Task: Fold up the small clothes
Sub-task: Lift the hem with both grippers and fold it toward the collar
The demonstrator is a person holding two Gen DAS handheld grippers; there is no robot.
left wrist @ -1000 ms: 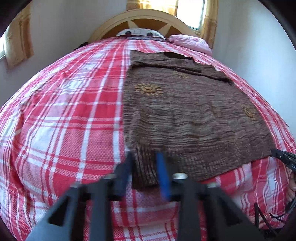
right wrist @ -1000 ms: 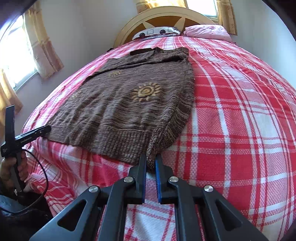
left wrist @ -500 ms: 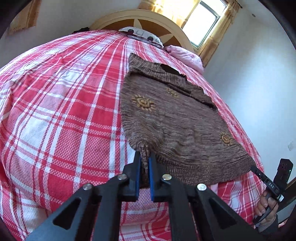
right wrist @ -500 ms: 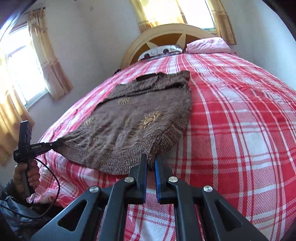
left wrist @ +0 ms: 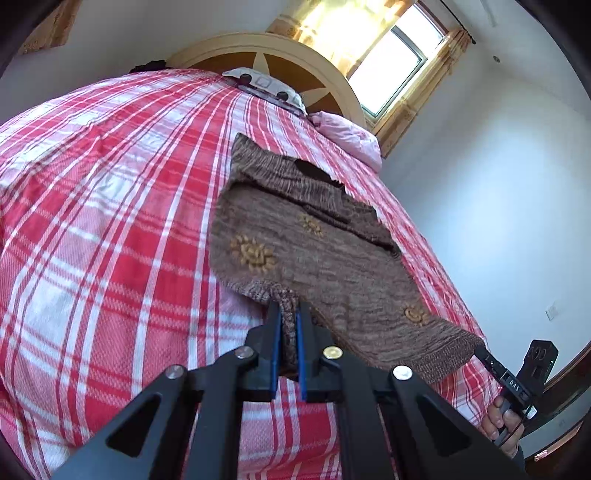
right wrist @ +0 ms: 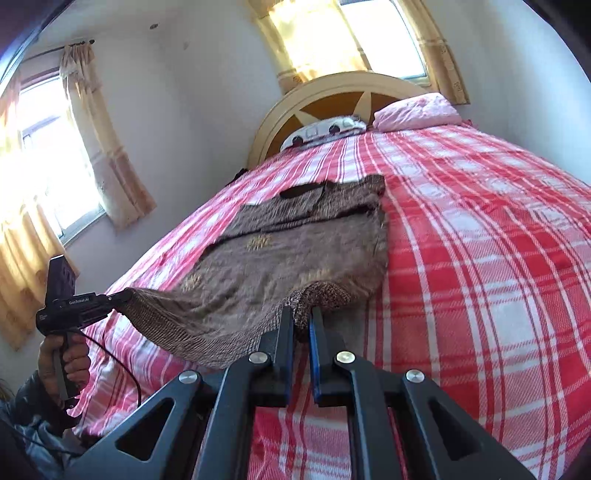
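On the left side, the left gripper (left wrist: 289, 325) has its jaws clenched on one bottom corner of the brown knitted sweater (left wrist: 317, 251), the ribbed hem bunched between the blue pads. In the right wrist view this same gripper shows at the far left, held by a hand (right wrist: 62, 363) in a dark sleeve, with the hem corner drawn off the bed toward it.

The sweater lies on the bed (left wrist: 103, 221), which is covered in a red and white plaid sheet. Its collar end rests flat toward the headboard (left wrist: 258, 48), while the hem end is raised off the sheet and hangs slack between the two grippers. Yellow sun motifs show on the knit.

To the right, the right gripper (right wrist: 302, 325) has its jaws clenched on the other bottom corner of the sweater, a fold of the hem pinched between the pads. In the left wrist view it appears at the lower right edge, held in a hand (left wrist: 504, 424), the hem corner at its tip.

A pink pillow (right wrist: 417, 110) lies at the head of the bed, beside a white patterned pillow (right wrist: 325, 131). Curtained windows (right wrist: 351, 33) stand behind the headboard.
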